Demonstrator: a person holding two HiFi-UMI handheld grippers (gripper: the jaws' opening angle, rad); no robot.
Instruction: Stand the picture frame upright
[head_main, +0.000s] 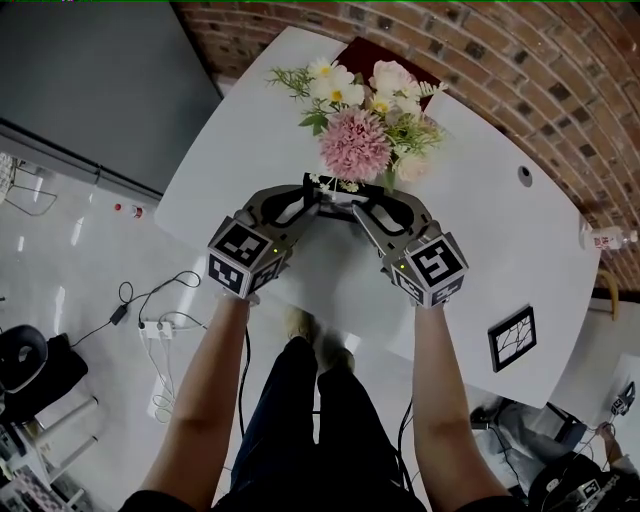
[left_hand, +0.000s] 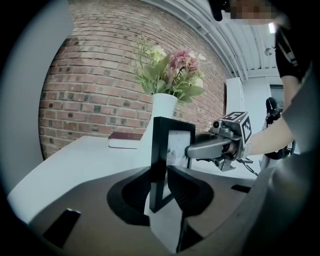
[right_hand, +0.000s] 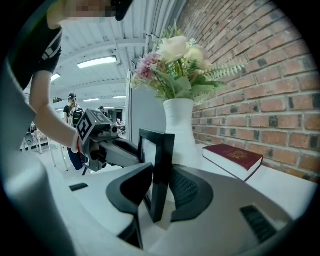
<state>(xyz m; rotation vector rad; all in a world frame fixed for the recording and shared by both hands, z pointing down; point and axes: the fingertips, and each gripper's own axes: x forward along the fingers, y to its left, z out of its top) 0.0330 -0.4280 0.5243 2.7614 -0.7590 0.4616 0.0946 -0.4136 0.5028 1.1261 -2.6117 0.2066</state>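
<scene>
A black picture frame (head_main: 335, 197) stands upright on the white table (head_main: 240, 150), just in front of the vase of flowers (head_main: 355, 140). My left gripper (head_main: 310, 200) holds its left edge and my right gripper (head_main: 362, 208) its right edge. In the left gripper view the frame (left_hand: 162, 150) rises edge-on between the jaws of my left gripper (left_hand: 161, 185), which close on both faces. In the right gripper view the frame (right_hand: 161, 165) sits the same way in my right gripper (right_hand: 161, 186), with both pads against it. The frame's foot is hidden behind the jaws.
The white vase (left_hand: 162, 105) stands right behind the frame. A dark red book (right_hand: 232, 157) lies beyond it by the brick wall. A second small black frame (head_main: 512, 338) lies flat near the table's front right edge. Cables (head_main: 160, 325) run over the floor at the left.
</scene>
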